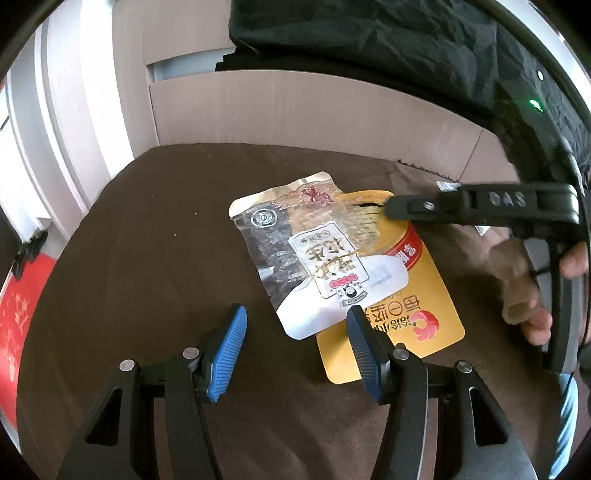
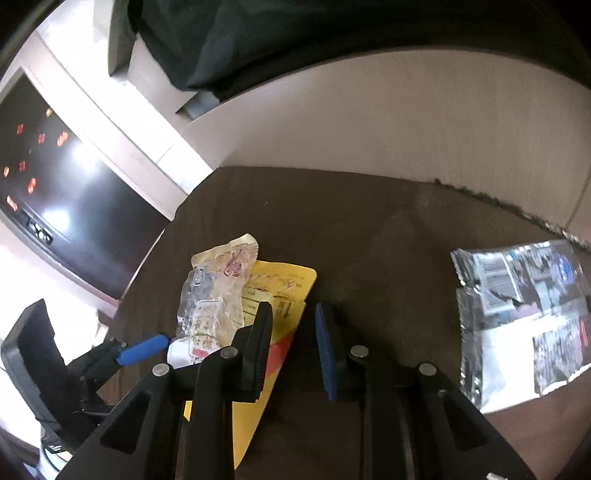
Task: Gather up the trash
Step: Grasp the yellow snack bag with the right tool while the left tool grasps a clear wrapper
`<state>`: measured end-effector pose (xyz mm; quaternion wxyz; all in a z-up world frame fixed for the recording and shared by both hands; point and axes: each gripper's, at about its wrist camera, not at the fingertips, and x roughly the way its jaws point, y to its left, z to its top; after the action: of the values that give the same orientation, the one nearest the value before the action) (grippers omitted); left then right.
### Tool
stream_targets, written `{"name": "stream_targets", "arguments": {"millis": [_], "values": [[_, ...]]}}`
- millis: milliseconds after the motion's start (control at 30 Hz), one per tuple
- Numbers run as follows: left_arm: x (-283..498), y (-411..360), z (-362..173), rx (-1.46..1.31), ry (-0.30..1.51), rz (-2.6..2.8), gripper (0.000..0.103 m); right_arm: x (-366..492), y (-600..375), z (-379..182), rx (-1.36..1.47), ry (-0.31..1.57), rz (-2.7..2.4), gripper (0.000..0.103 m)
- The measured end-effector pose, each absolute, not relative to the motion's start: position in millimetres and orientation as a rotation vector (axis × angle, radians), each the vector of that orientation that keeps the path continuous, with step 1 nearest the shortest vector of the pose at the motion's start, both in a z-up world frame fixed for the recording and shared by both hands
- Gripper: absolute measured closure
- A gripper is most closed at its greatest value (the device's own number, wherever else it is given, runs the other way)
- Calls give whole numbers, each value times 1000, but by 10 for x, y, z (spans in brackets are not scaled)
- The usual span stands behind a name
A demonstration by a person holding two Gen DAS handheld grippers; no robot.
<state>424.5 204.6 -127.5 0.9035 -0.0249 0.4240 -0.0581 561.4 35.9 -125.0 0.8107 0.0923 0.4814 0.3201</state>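
A clear-and-white snack wrapper lies partly on top of a yellow packet on a brown cloth-covered table. My left gripper is open and empty, low over the table at the wrappers' near edge. My right gripper is open over the yellow packet, its left finger above the packet edge. It shows in the left wrist view reaching in from the right over the packet's far end. The clear wrapper lies left of it. A silver foil wrapper lies on the table to the right.
A beige wall panel stands behind the table, with black fabric above it. A red object is off the table's left edge. A dark glass door is at far left. The person's hand holds the right gripper.
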Motion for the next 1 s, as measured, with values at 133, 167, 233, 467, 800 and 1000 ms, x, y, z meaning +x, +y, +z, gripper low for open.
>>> {"name": "stream_targets", "arguments": {"millis": [133,167,233,467,800,1000], "values": [[4245,2109,-1271,-93,874,-139,47,5826,448,-1333,319,1072,768,80],[4257,2127,-1272,-103,872,-141,47,5861,453,-1348,356,1088,789,82],[4271,2132,-1274,-105,870,-142,47,5872,498,-1387,423,1133,877,89],[4282,2265,-1247,-268,873,-148,47,5550,550,-1123,378,1070,943,101],[4373,2241,-1097,-366,850,0,47,5188,-589,-540,294,907,746,102],[4605,1673,-971,-229,812,-65,47,4850,-1326,-310,243,820,662,102]]}}
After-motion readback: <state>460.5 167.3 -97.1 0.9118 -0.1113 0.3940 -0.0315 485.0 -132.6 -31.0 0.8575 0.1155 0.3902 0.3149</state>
